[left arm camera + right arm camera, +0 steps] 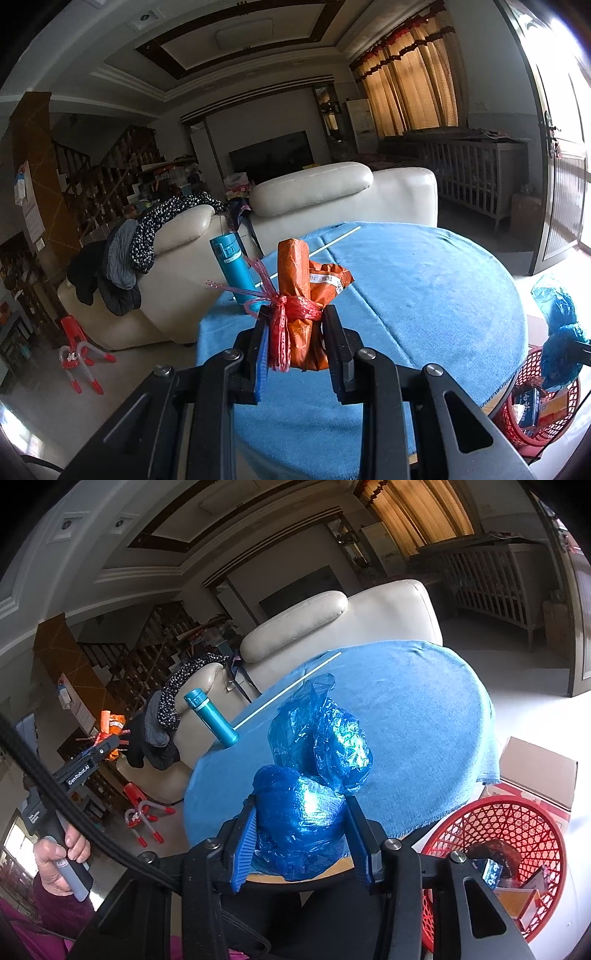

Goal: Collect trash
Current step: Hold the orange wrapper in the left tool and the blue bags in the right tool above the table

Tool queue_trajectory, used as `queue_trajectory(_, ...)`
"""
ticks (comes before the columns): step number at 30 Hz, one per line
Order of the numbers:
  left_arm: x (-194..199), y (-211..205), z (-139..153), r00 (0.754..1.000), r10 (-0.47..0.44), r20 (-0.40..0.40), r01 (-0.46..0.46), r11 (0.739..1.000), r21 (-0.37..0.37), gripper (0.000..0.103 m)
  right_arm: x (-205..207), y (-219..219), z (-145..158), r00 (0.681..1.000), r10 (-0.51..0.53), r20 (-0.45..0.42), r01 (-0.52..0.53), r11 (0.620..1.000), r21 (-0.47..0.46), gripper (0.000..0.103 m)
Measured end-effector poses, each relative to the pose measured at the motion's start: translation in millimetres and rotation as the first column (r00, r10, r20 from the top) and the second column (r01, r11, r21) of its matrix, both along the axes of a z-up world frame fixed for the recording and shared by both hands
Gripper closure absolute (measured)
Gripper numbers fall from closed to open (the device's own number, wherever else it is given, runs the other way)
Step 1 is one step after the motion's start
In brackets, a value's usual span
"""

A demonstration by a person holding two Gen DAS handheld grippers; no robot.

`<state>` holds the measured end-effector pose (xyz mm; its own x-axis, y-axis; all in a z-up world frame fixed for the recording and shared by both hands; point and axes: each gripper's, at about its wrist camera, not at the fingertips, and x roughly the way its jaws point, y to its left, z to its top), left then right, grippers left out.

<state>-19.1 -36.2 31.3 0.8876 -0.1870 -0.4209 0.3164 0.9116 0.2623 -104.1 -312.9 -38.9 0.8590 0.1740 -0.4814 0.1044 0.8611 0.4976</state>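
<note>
Lettering reading "GenRobot.AI" runs in white along the black body of the left gripper (107, 747) as seen from the right wrist view; a second white label lower on its handle is too small to read. White strip on the orange wrapper bundle (306, 295) carries printed characters that are too blurred to make out.

Left gripper (295, 332) is clamped on that orange wrapper bundle, which is tied round the middle with red plastic string (291, 308); the bundle stands upright between the two fingers, raised above the near edge of the worktop (424, 280) with its blue cloth. Left hand (61, 860) grips the handle.

Right gripper (301, 834) is closed on a crumpled blue plastic bag (317, 760), fingers pressed into its lower lobe, held over the worktop's near edge and just beside the red basket (495, 819) on the floor. Basket already contains boxes and packets.

Teal flask (231, 269) stands at the worktop's far left edge, with a thin white stick (332, 242) lying behind it.
</note>
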Motion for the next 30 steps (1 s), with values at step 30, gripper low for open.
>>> queue_trajectory(30,-10.1,-7.3,-1.5,0.999,-0.020,0.026,0.019,0.999,0.037,0.075,-7.2,-8.9,1.0,1.000,-0.001,0.018,0.000,0.999,0.034,0.056)
